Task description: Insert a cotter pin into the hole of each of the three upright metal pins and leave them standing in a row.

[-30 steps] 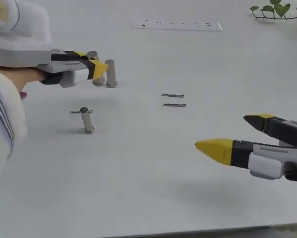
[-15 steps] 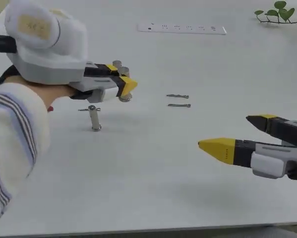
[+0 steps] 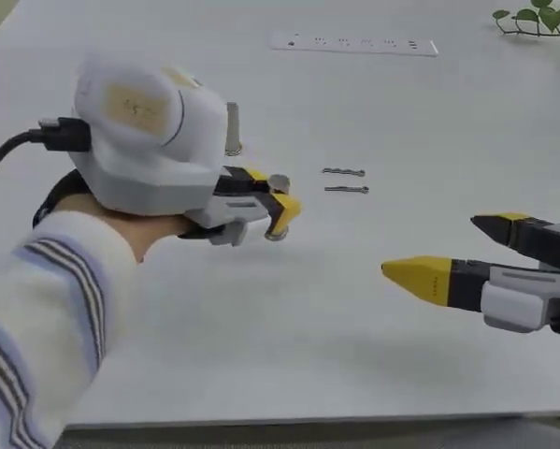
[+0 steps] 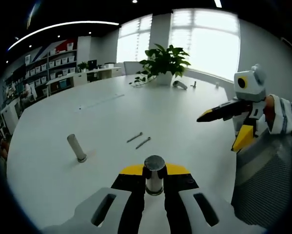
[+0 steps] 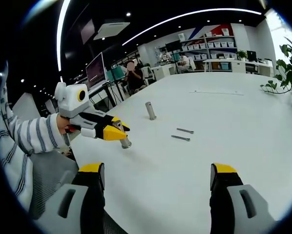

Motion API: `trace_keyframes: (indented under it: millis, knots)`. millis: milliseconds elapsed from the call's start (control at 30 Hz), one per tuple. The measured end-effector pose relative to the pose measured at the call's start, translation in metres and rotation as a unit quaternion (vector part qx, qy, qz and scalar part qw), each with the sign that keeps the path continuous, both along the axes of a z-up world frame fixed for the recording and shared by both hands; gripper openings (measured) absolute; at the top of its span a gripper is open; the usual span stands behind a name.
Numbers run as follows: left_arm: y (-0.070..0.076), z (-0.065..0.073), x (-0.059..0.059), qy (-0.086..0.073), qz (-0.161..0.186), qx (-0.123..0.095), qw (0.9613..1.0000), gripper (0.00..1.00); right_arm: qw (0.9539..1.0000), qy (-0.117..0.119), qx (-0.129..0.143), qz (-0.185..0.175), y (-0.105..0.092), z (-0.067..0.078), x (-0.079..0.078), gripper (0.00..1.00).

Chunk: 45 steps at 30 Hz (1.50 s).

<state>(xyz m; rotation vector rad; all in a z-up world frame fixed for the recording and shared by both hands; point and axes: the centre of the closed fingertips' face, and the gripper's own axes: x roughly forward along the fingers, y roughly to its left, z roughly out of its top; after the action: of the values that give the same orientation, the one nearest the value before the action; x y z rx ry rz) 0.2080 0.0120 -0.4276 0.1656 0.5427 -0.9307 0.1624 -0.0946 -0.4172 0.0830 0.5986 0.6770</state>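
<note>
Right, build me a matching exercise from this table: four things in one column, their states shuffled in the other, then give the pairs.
Things
1. left claw
2. right claw
3. cotter pins
4. free metal pin

States
A. lying flat on the table, side by side
B. standing upright, untouched
C. open, holding nothing
D. shut on a second metal pin

Pairs: 1-D, 2-C, 3-A, 4-B
</note>
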Motion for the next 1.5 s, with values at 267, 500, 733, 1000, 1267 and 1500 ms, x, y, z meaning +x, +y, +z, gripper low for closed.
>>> trace_keyframes:
  millis: [267, 500, 733, 1000, 1267, 1500]
  knots:
    - [-0.004, -0.019, -0.019, 0.019, -0.001, 0.021, 0.9996, 0.10, 1.0000, 0.005, 0.002, 0.005, 0.003, -0.004, -0.002, 0.88]
    - [-0.007, -0.026, -0.026, 0.032, 0.012, 0.029, 0.9990, 0.10, 0.9999, 0.009, 0.004, 0.006, 0.003, -0.006, -0.004, 0.88]
    - [-0.010, -0.026, -0.029, 0.024, 0.016, 0.035, 0.9989, 0.10, 0.9999, 0.010, 0.006, 0.004, 0.002, -0.006, -0.004, 0.88]
    - [-0.014, -0.030, -0.034, 0.023, 0.008, 0.045, 0.9987, 0.10, 0.9999, 0.010, 0.005, 0.008, 0.004, -0.007, -0.005, 0.88]
    - [-0.015, -0.030, -0.037, 0.011, 0.003, 0.052, 0.9986, 0.10, 0.9999, 0.011, 0.004, 0.012, 0.006, -0.007, -0.006, 0.88]
    - [-0.014, -0.029, -0.037, 0.008, 0.015, 0.051, 0.9986, 0.10, 0.9998, 0.012, 0.003, 0.016, 0.008, -0.008, -0.006, 0.87]
